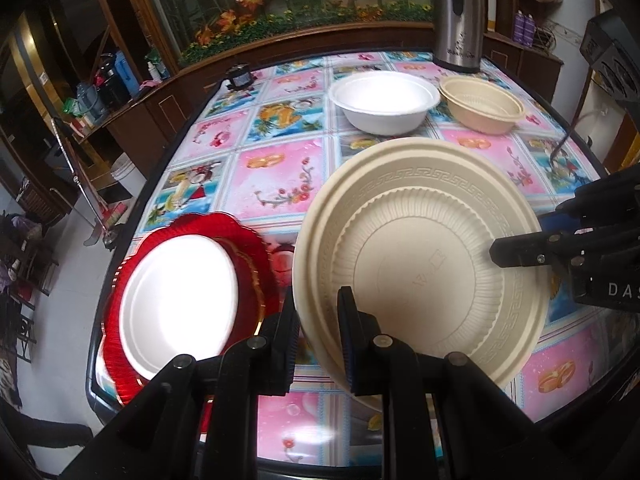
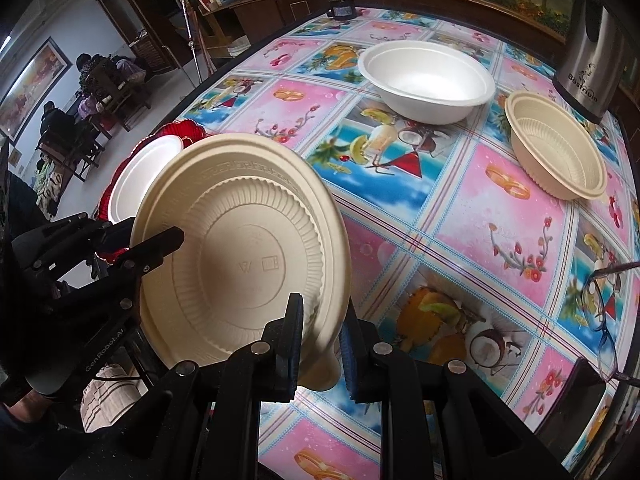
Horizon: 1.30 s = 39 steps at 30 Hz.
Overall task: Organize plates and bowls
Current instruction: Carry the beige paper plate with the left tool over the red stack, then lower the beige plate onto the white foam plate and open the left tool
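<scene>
A large beige plate [image 1: 420, 256] is held tilted above the table by both grippers; it also shows in the right wrist view [image 2: 240, 264]. My left gripper [image 1: 318, 344] is shut on its near left rim. My right gripper [image 2: 320, 344] is shut on its opposite rim and shows as a black finger [image 1: 520, 254] in the left wrist view. A white plate [image 1: 180, 300] lies on a red plate [image 1: 248, 248] at the table's left edge. A white bowl [image 1: 384, 100] and a beige bowl [image 1: 482, 104] stand at the far side.
A steel thermos [image 1: 458, 16] stands at the far right behind the bowls. A small dark jar [image 1: 239, 77] sits at the far left edge. Eyeglasses [image 2: 604, 312] lie near the right edge. The table [image 1: 272, 176] has a pink and blue patterned cover.
</scene>
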Each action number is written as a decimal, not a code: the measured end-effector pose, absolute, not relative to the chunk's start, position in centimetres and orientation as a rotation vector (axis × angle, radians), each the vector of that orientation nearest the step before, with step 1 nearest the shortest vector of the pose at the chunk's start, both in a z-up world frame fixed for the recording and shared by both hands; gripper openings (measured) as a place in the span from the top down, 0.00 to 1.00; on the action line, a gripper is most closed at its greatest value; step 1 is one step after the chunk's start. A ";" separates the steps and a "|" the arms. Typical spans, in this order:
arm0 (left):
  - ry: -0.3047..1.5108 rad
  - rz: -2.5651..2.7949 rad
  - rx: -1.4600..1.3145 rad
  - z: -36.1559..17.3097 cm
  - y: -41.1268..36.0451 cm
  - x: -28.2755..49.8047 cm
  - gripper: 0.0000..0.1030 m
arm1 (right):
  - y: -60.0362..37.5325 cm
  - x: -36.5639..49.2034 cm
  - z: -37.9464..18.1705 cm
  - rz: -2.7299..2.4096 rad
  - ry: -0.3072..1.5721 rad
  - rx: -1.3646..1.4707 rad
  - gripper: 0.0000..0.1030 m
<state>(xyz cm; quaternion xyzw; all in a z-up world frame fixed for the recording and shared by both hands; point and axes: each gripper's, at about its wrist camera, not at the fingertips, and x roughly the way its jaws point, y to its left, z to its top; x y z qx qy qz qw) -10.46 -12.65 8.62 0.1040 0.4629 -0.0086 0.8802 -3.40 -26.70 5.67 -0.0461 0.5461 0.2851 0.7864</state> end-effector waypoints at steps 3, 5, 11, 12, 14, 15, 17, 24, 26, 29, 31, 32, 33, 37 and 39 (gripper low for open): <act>0.946 0.001 0.197 9.7 -11.5 -10.6 0.83 | -25.9 -3.3 6.7 0.635 1.156 -0.104 0.82; 0.931 0.020 0.185 10.4 -10.6 -10.7 0.83 | -25.2 -3.2 7.6 0.650 1.138 -0.111 0.82; 0.904 0.088 0.125 12.2 -6.9 -10.9 0.83 | -21.8 -2.5 9.7 0.718 1.107 -0.128 0.82; 0.900 0.101 0.118 12.4 -6.2 -11.0 0.83 | -21.2 -2.3 9.9 0.729 1.109 -0.129 0.82; 0.897 0.131 0.097 12.8 -4.6 -11.0 0.82 | -19.8 -2.1 10.3 0.758 1.115 -0.127 0.82; 0.898 0.144 0.082 12.9 -3.7 -11.1 0.82 | -18.9 -1.8 10.5 0.777 1.121 -0.125 0.82; 0.897 0.174 0.067 13.1 -2.2 -11.2 0.82 | -17.4 -1.4 10.6 0.797 1.133 -0.123 0.82; 0.935 0.237 0.030 12.0 2.3 -10.7 0.82 | -11.9 -0.5 10.2 0.849 1.159 -0.155 0.82; 0.952 0.248 0.030 11.4 3.3 -10.5 0.82 | -10.5 -0.2 9.5 0.846 1.177 -0.161 0.82; 0.977 0.244 0.018 10.5 4.4 -9.7 0.82 | -9.1 0.2 8.9 0.842 1.195 -0.175 0.82; 0.994 0.236 0.010 9.8 5.1 -9.4 0.82 | -8.4 0.6 8.3 0.839 1.213 -0.178 0.82; 0.996 0.233 0.009 9.6 5.2 -9.3 0.82 | -8.1 0.9 7.9 0.835 1.229 -0.170 0.82; 0.999 0.231 0.011 9.5 5.3 -9.2 0.82 | -7.9 1.1 7.6 0.831 1.241 -0.165 0.82; 1.017 0.218 0.014 8.7 5.9 -9.0 0.82 | -7.3 1.6 6.6 0.817 1.274 -0.171 0.82; 1.024 0.215 0.014 8.4 6.1 -8.8 0.82 | -7.0 1.7 6.3 0.808 1.290 -0.171 0.82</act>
